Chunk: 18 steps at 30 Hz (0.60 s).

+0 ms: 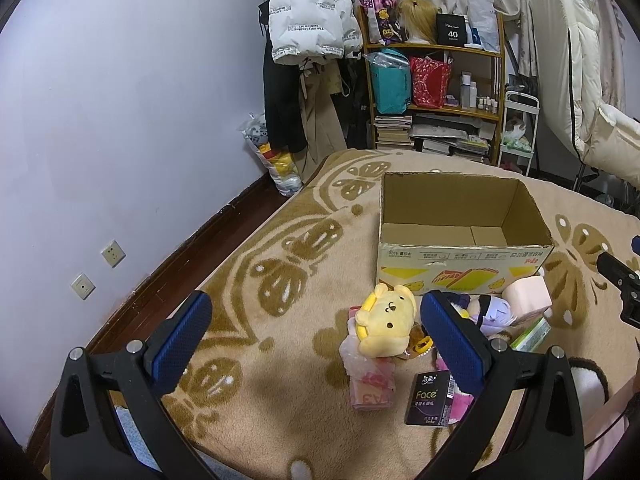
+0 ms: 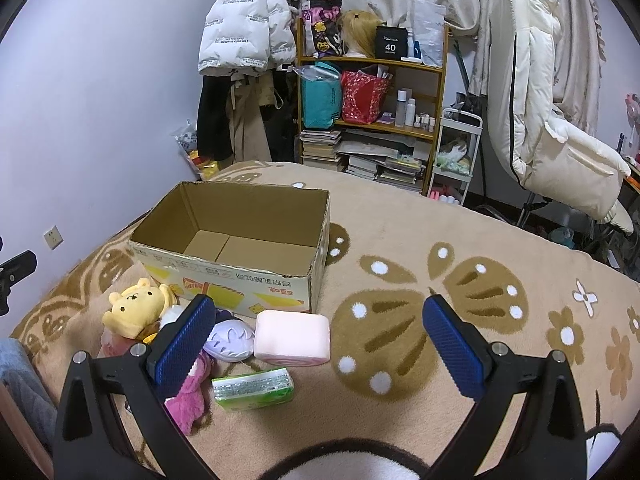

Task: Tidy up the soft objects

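Yellow plush (image 1: 383, 326) lies on the blanket (image 2: 400, 232) with the other soft toys just in front of the empty box (image 2: 236, 240), and your left gripper (image 1: 316, 340) and right gripper (image 2: 316, 344) both hang wide apart holding nothing, so you may grab two toys together and drop one.

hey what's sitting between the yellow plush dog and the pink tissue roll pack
A purple-and-white plush lies between the yellow plush dog and the pink tissue roll pack, touching the pack. The right wrist view shows it best.
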Each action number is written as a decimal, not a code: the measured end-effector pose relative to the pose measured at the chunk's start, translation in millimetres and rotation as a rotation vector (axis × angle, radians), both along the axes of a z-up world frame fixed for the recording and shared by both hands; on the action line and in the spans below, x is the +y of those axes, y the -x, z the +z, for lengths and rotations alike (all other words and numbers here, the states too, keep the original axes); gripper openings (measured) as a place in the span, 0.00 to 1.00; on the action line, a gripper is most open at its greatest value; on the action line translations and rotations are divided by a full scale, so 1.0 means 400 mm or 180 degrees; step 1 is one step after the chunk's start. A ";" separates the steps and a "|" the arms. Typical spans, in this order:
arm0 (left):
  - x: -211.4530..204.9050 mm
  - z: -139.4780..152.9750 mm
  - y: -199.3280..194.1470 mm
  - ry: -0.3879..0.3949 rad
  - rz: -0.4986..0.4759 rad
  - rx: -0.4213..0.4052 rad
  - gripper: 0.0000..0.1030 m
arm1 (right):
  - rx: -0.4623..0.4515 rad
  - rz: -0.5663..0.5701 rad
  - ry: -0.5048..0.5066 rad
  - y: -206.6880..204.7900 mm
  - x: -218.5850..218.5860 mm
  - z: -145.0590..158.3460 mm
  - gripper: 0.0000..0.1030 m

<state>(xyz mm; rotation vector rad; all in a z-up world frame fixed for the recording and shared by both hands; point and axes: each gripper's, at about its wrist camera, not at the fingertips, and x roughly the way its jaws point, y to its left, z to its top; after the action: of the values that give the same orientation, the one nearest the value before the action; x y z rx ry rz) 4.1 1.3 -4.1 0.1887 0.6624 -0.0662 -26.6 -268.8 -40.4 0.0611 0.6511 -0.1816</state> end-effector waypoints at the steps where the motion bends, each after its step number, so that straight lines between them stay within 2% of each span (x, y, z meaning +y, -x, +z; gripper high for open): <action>1: 0.000 0.000 -0.001 0.0002 -0.0002 0.0002 1.00 | 0.0001 0.0003 -0.0004 0.000 -0.001 0.001 1.00; 18: -0.001 -0.002 -0.001 -0.0008 -0.0004 0.0013 1.00 | 0.0021 0.0034 0.0030 -0.003 0.005 -0.004 1.00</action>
<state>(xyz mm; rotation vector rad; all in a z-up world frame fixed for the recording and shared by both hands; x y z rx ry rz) 4.3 0.8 -5.0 0.1915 0.6664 -0.0668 -25.6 -266.7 -42.0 0.0482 0.6571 -0.1748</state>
